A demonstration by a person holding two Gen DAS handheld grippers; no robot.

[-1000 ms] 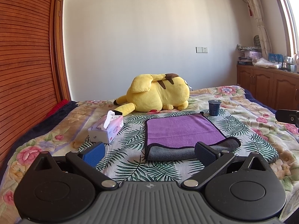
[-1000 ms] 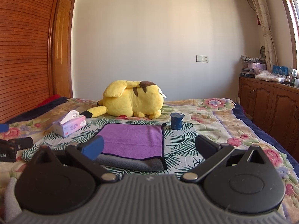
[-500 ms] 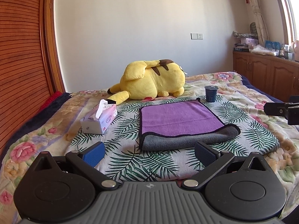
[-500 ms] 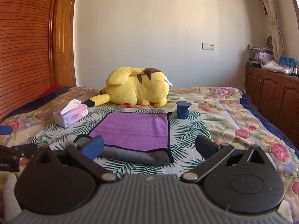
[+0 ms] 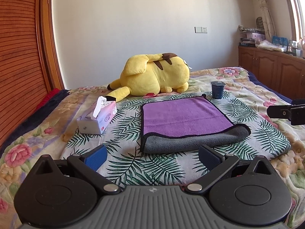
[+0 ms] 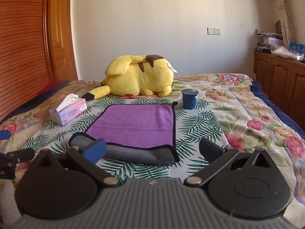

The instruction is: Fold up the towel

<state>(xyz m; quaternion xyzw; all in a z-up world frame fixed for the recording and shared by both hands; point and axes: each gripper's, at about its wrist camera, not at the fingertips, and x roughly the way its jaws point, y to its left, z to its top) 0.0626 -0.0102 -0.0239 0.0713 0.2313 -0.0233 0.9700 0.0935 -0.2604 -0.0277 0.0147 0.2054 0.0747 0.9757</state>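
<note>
A purple towel [image 5: 183, 116] with a grey underside and black trim lies folded over on the leaf-print cloth [image 5: 133, 162] on the bed; its grey fold faces me. The same towel [image 6: 137, 122] shows in the right wrist view. My left gripper [image 5: 152, 157] hovers open just short of the fold, nothing between its fingers. My right gripper [image 6: 152, 149] is open too, its left blue pad [image 6: 95, 149] in front of the grey fold's left end. The other gripper's tip [image 5: 286, 111] pokes in at the right edge of the left wrist view.
A yellow plush toy [image 5: 154, 80] lies behind the towel. A tissue box [image 5: 98, 119] sits left of it, and a dark blue cup [image 5: 217, 89] stands at its far right corner. Wooden cabinets [image 6: 278, 76] line the right wall; a slatted wardrobe [image 5: 21, 57] stands left.
Both views have tilted down and drawn slightly closer to the towel. Both grippers stay open and the towel has not moved.
</note>
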